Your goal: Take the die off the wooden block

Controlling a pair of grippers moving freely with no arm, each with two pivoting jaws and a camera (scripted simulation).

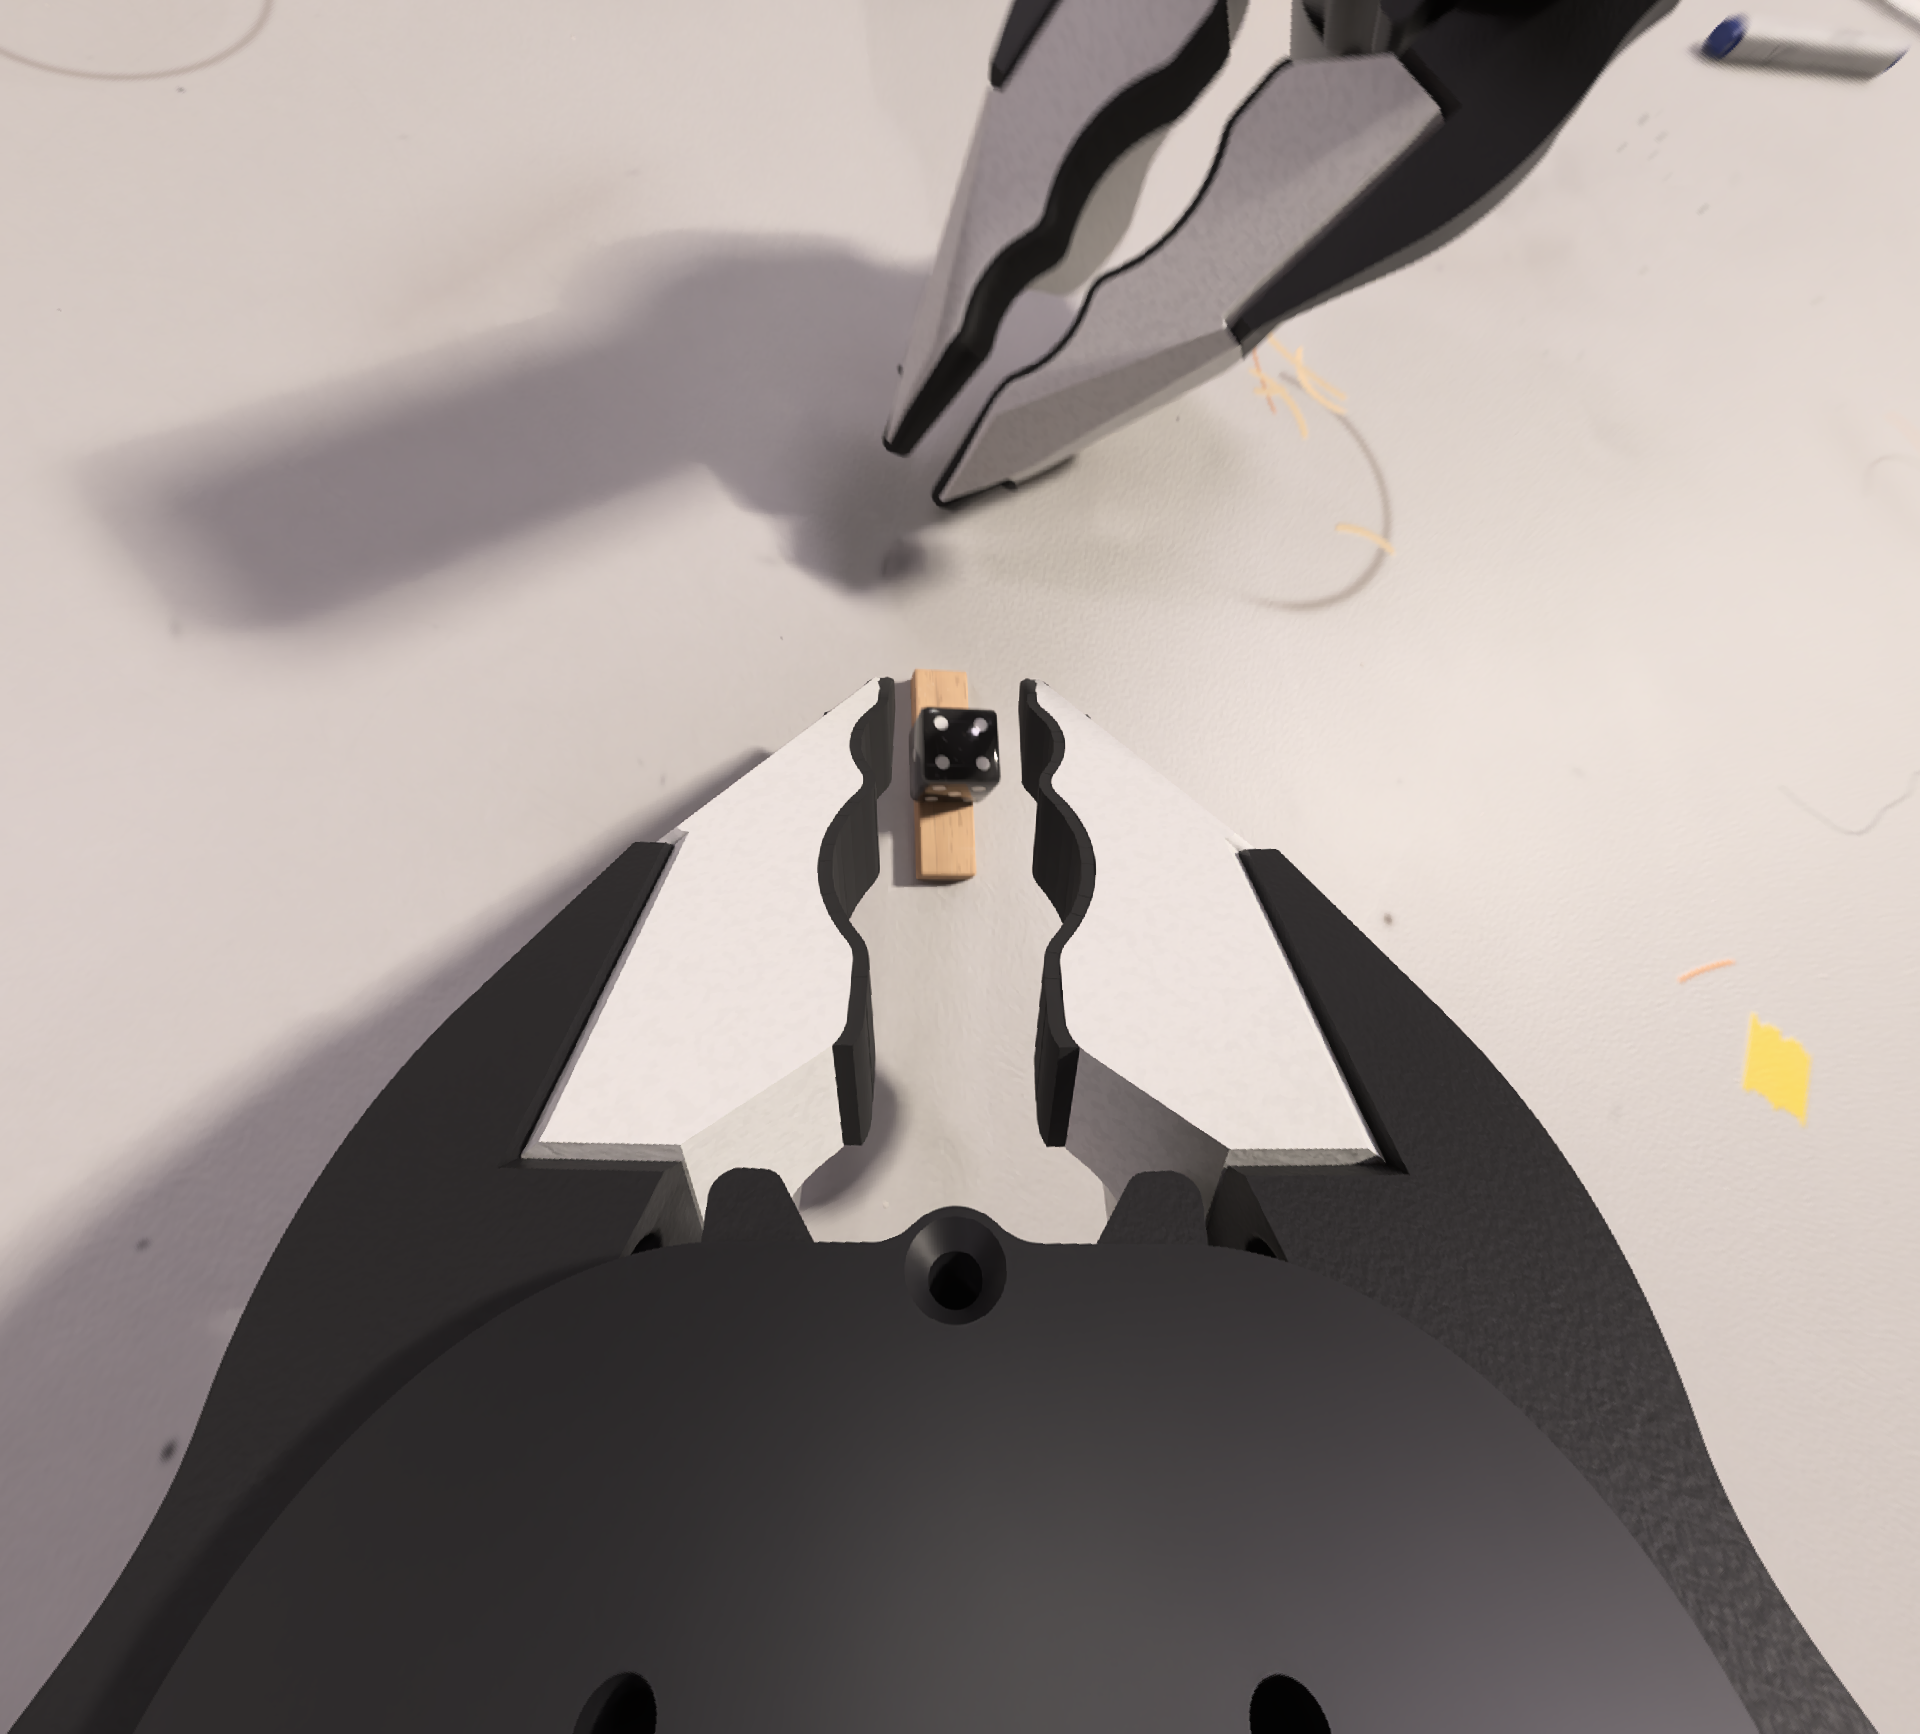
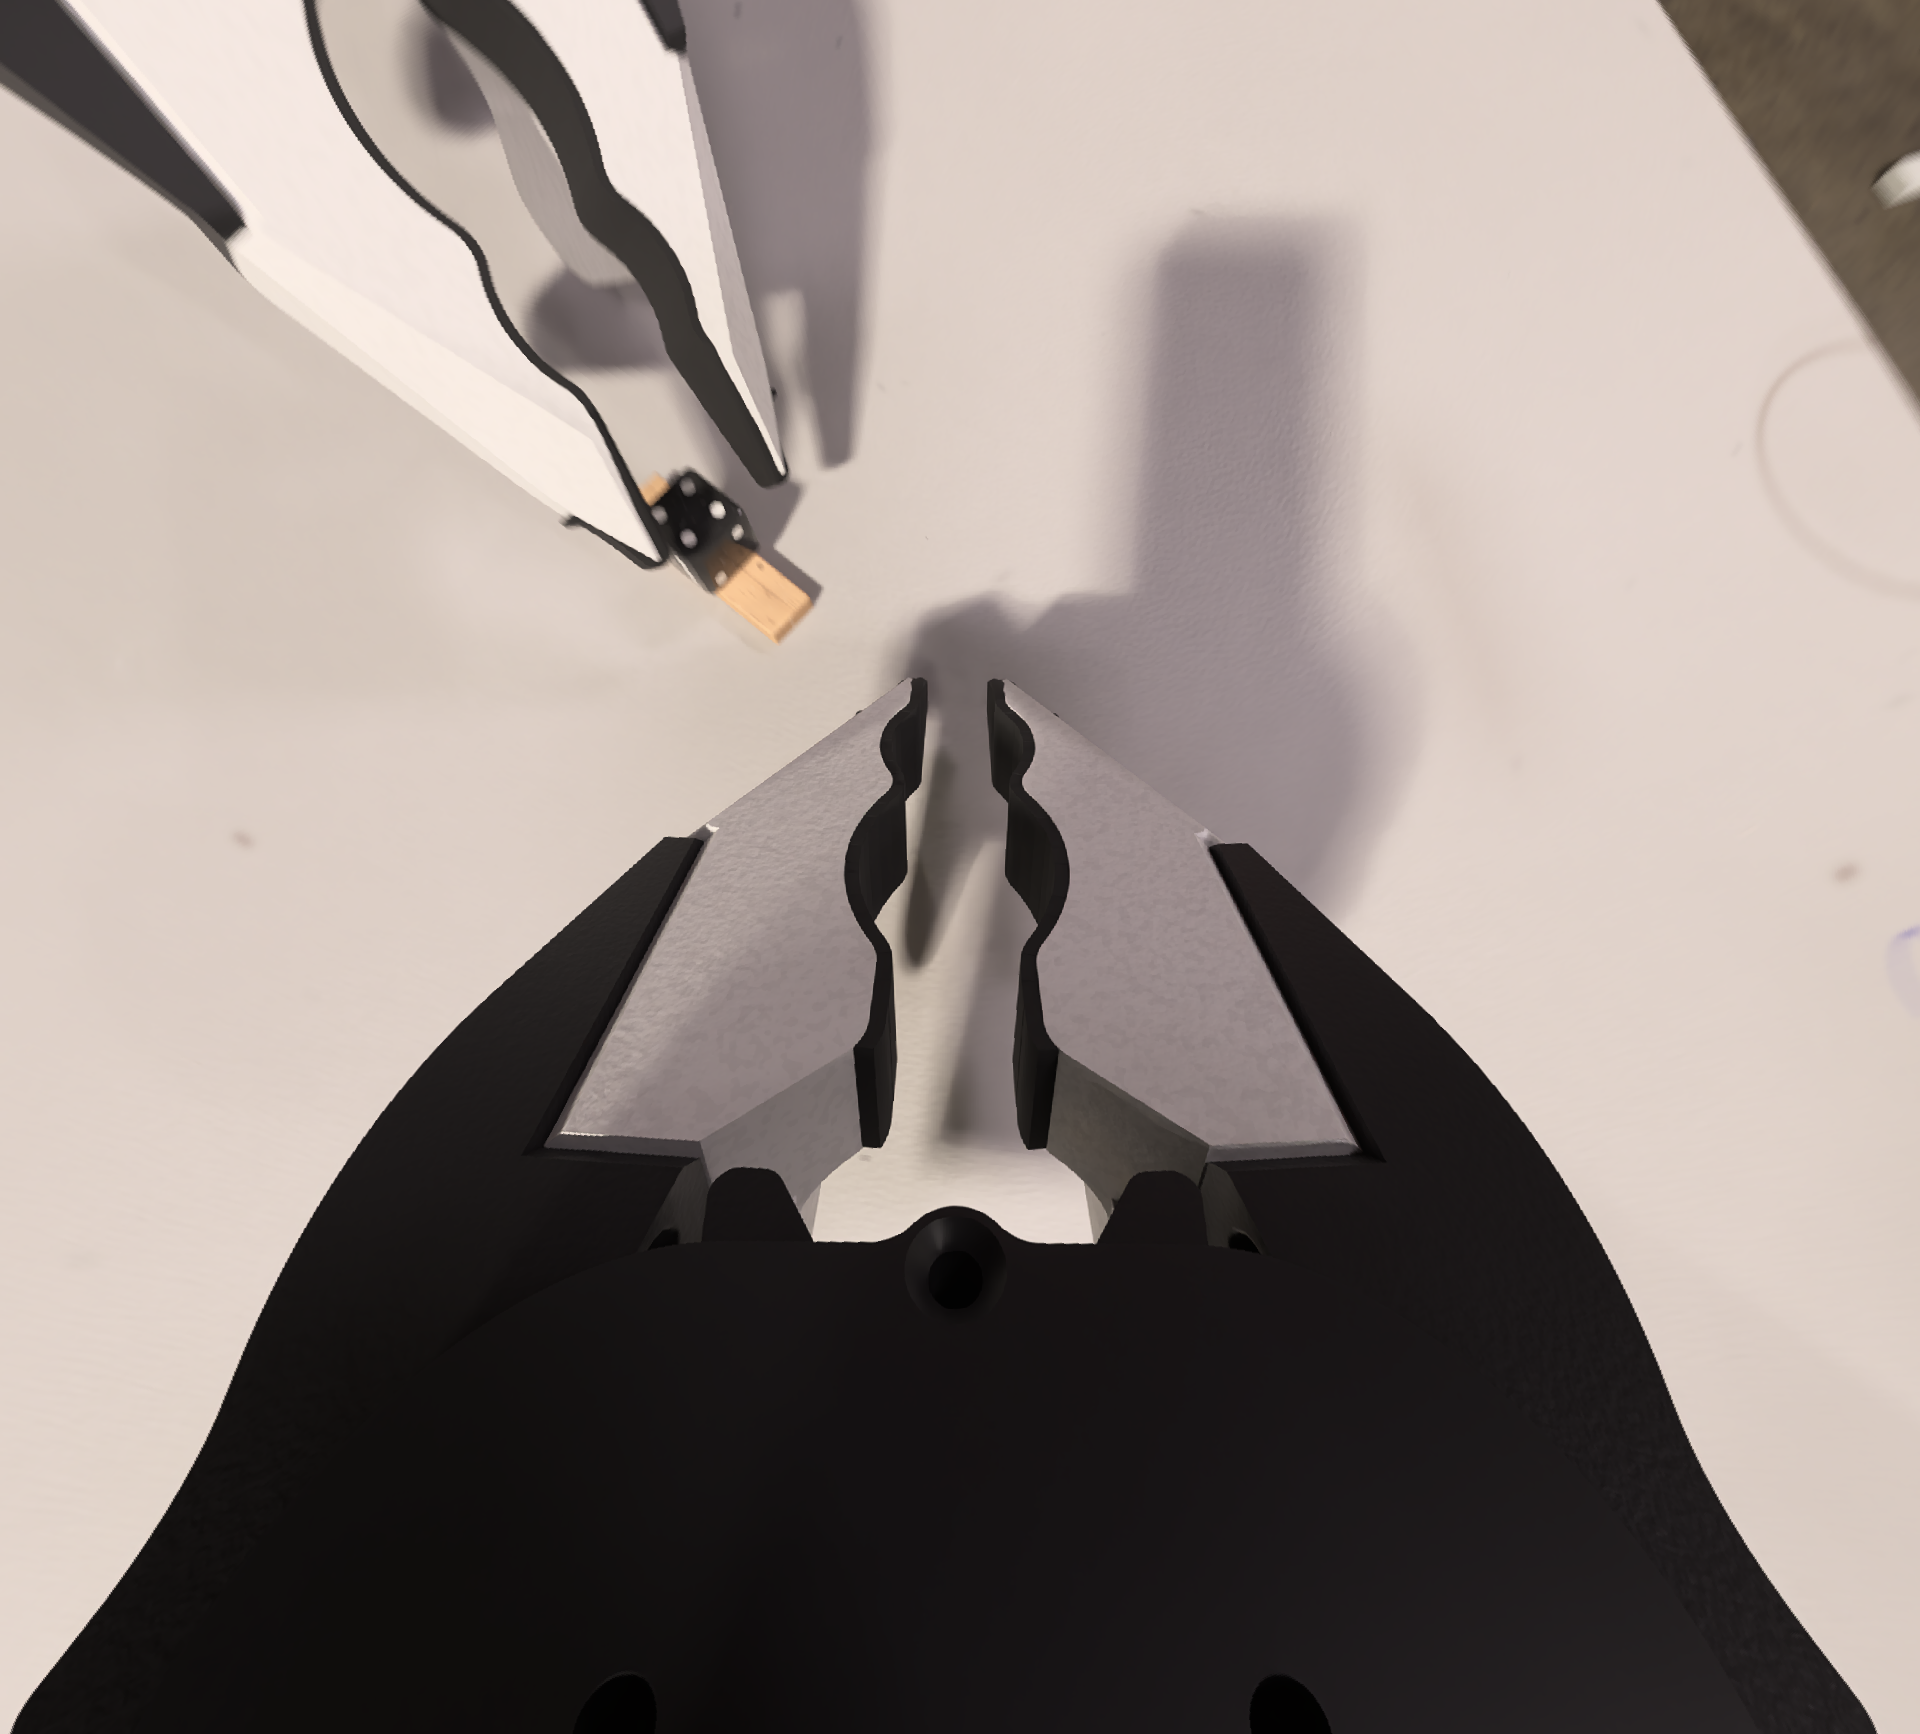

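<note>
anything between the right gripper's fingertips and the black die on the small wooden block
Only bare white tabletop, partly shadowed, separates the right gripper from the black die on its wooden block, seen in the right wrist view.

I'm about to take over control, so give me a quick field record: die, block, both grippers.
die: black die on top of the wooden block, not lifted
block: lies flat on the white table
left gripper: open, fingers either side of the die, with gaps
right gripper: slightly open, empty, beside the block
</note>
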